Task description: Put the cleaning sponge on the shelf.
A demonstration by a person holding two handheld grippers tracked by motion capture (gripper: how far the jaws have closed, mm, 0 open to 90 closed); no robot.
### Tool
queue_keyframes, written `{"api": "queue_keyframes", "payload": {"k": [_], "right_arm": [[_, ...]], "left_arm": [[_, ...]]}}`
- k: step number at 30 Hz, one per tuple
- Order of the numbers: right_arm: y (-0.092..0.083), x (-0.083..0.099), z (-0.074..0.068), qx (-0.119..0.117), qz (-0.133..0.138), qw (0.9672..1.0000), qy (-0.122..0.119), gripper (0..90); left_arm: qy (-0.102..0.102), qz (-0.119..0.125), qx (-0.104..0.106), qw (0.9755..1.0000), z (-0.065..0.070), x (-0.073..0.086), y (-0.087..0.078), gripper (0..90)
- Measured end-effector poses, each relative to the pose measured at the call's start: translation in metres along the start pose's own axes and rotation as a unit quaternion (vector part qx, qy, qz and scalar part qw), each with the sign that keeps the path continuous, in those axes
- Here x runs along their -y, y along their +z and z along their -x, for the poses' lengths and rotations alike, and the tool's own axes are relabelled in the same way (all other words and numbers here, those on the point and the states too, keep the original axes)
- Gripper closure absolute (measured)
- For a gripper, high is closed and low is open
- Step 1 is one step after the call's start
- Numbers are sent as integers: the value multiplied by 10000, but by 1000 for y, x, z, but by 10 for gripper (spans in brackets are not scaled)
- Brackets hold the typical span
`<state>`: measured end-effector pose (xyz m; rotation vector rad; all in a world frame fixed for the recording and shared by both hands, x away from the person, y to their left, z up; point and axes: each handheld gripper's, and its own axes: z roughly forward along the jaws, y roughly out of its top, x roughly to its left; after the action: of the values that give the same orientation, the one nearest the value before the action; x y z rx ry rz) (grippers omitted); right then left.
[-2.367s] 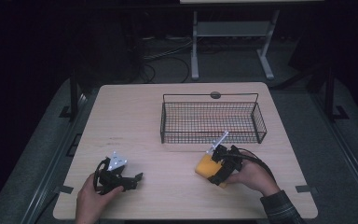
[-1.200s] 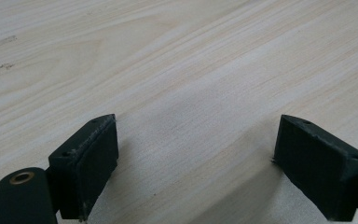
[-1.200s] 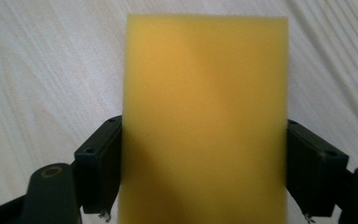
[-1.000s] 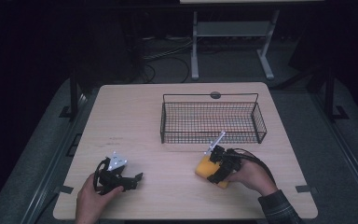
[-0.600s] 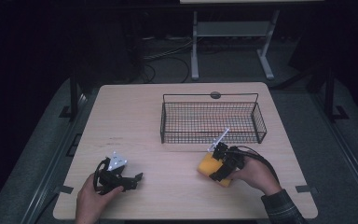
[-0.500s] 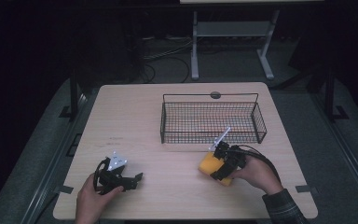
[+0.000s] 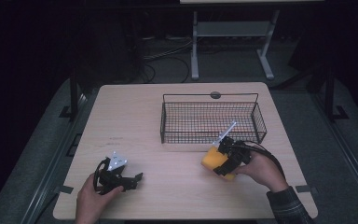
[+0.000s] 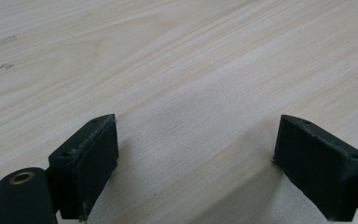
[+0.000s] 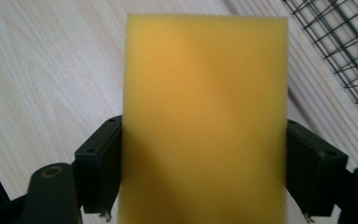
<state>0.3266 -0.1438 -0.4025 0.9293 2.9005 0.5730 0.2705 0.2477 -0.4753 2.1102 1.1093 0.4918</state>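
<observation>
We have the sponge [image 7: 213, 158] gripped between the jaws of the right gripper [image 7: 223, 164], which press on its two long sides in the right gripper view; it sits in the grip over the table [image 7: 135, 121] at the near right, just in front of the wire basket [image 7: 212, 122] and not yet in it. We judge the step in hand to be the carry: the sponge looks picked up, and the basket seems the likely place for it. The next move, as we read it, calls for raising the sponge above the basket's near rim, taking it forward over the mesh, and only then spreading the jaws; too low a path would catch the rim, and foam gives under a squeeze, so the grip must stay firm. The left gripper [image 7: 131, 179] rests near the left front edge, jaws wide apart with nothing between them but bare wood. The table is pale wood grain, with a small dark disc [image 7: 215, 95] at its far edge behind the basket. The room around is dark: grey floor, cables [image 7: 168, 56] beyond the table, and a light metal stand [image 7: 228, 42] at the back.
</observation>
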Motion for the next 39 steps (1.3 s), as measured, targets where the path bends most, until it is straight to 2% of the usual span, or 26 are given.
{"api": "queue_keyframes", "payload": {"k": [20,39], "right_arm": [[-31,-3,15,94,110,9999,81,232],[-59,-9,35,237,224,9990,299,232]], "left_arm": [[-12,13,-1,10000,0,0,0,127],[-7,9,2,10000,0,0,0,127]]}}
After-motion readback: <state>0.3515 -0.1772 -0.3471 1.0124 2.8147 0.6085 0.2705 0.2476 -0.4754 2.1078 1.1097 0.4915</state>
